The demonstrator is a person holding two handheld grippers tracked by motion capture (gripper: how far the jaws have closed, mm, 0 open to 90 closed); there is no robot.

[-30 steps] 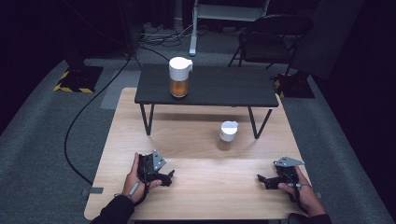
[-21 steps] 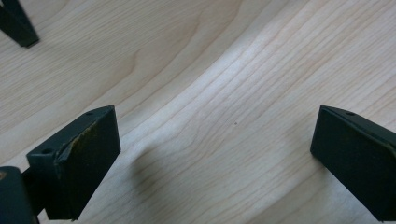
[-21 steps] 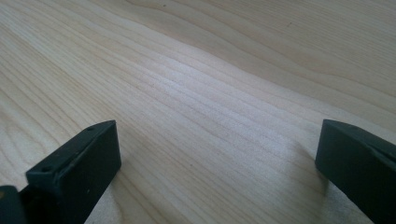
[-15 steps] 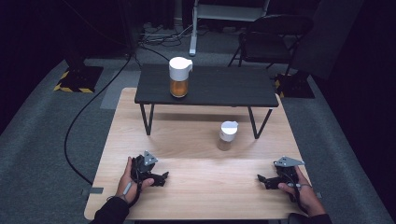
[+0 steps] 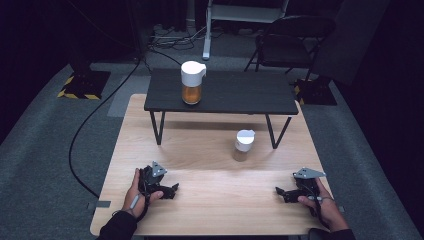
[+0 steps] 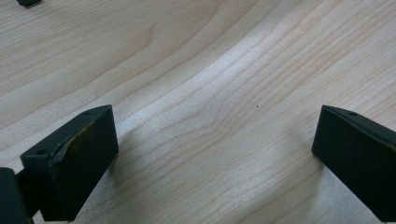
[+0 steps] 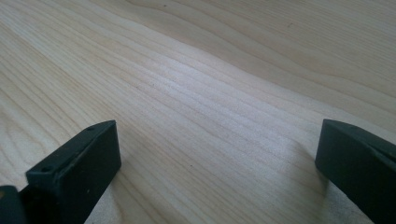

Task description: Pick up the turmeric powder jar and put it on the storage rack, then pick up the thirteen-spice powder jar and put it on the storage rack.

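A recording studio or lab set is shown rather than a home. A pale wooden table (image 5: 210,150) is set on grey carpet (image 5: 45,165) and lit from above, while the surroundings are left in darkness. A low black bench (image 5: 225,95) is placed on the table, as a staged prop. Black cables (image 5: 95,125) are run across the floor, and a dark pad edged with yellow-and-black hazard tape (image 5: 82,85) is laid at the left. A folding chair (image 5: 290,35) and a white equipment stand (image 5: 207,30) are seen behind.
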